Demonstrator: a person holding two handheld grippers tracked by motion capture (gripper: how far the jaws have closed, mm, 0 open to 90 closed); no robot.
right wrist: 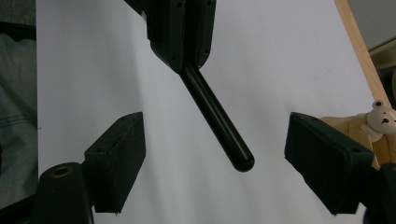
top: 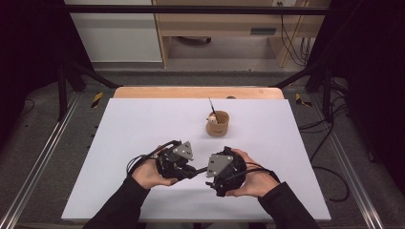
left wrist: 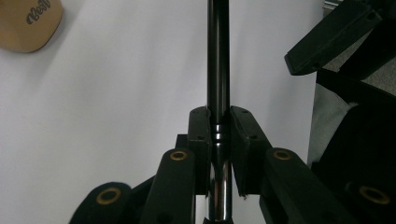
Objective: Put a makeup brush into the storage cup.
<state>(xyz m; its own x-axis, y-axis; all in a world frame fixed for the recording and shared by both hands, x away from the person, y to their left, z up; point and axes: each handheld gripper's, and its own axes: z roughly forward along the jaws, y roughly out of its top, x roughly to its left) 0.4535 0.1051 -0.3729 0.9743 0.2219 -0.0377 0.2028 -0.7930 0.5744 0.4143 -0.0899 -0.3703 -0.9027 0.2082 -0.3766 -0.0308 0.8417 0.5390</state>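
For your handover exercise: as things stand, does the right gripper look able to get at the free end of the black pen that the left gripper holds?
Probably yes. The pen, clamped in the left gripper, already reaches in between the right gripper's open jaws, and nothing lies between them.

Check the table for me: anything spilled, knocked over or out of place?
Nothing stands out. The wooden cup stands upright on the white table, nothing spilled around it. The left gripper grips a black pen, held between the right gripper's open jaws.

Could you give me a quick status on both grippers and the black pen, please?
Left gripper shut on black pen. Right gripper open around pen's free end, pads not touching. Wooden cup stands apart.
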